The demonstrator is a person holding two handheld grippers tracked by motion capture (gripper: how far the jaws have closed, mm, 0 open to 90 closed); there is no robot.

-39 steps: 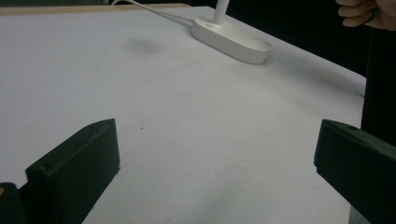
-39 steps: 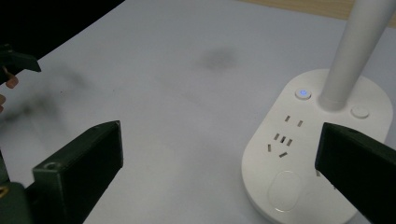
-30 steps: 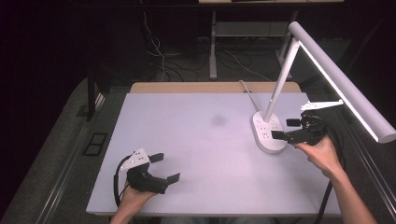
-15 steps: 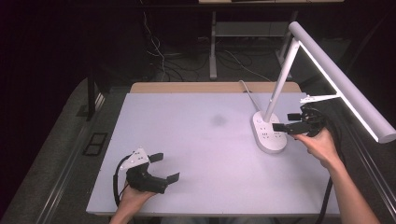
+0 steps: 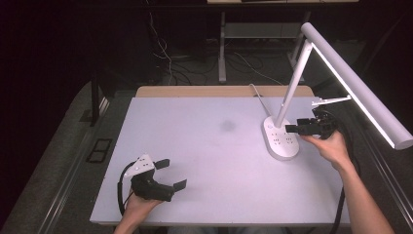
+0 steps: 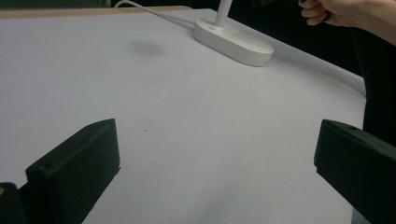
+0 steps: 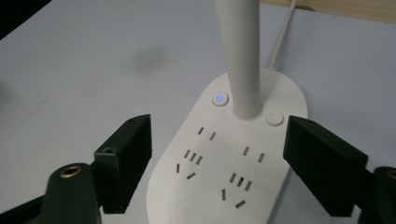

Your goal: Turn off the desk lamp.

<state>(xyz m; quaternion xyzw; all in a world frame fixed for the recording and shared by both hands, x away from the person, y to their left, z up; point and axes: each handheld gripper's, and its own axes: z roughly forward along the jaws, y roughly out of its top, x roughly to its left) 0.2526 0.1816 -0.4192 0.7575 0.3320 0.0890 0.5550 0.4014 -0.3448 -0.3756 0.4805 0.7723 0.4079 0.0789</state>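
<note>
Your right gripper (image 7: 217, 154), jaws released, hovered over the lamp base (image 7: 243, 158), straddling its width; your left gripper (image 5: 168, 174), released, lay well apart.

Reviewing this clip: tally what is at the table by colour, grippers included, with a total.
White: 1, the desk lamp with sockets in its base.
Black: 2, the left gripper near the front edge and the right gripper over the lamp base.
Total: 3
</note>
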